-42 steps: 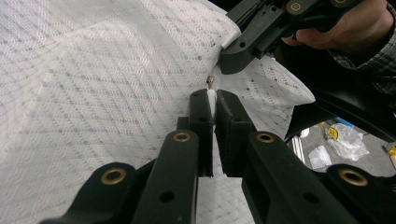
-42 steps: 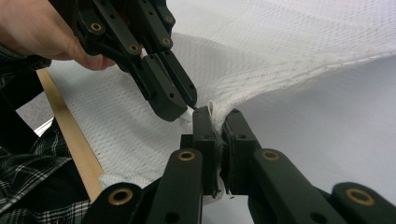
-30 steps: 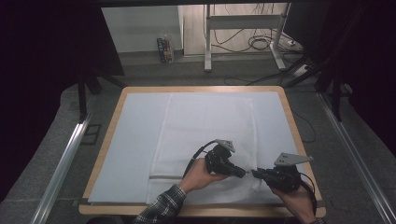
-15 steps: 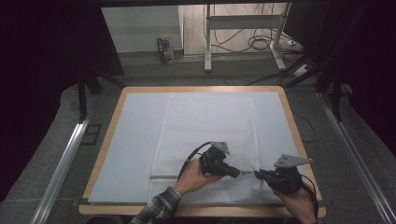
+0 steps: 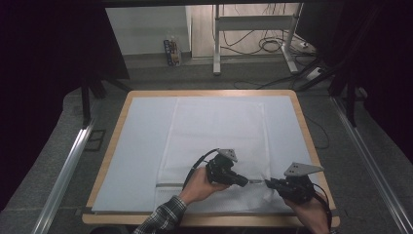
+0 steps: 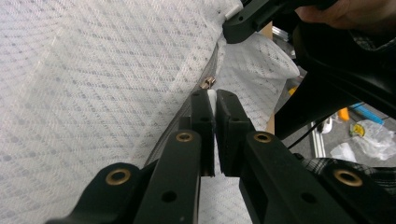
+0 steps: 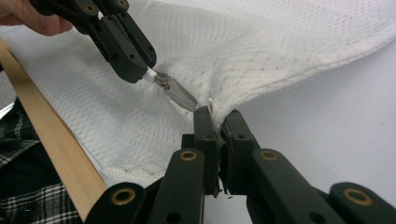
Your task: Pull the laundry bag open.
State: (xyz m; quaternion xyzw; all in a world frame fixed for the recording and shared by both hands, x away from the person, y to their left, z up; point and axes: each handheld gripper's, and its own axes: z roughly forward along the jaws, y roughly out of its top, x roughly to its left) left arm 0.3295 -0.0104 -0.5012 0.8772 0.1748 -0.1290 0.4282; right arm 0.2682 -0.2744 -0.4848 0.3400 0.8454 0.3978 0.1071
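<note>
While shifted left, left gripper (image 5: 249, 182).

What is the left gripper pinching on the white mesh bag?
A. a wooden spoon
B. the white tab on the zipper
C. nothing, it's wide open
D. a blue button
B: in the left gripper view, the left gripper is shut on the white zipper tab of the mesh bag, just behind the metal slider.

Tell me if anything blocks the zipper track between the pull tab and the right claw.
Nothing visible does. The left claw pinches the white zipper pull tab of the white mesh laundry bag; bare grey zipper track runs to the right claw, which grips the bag's corner.
</note>
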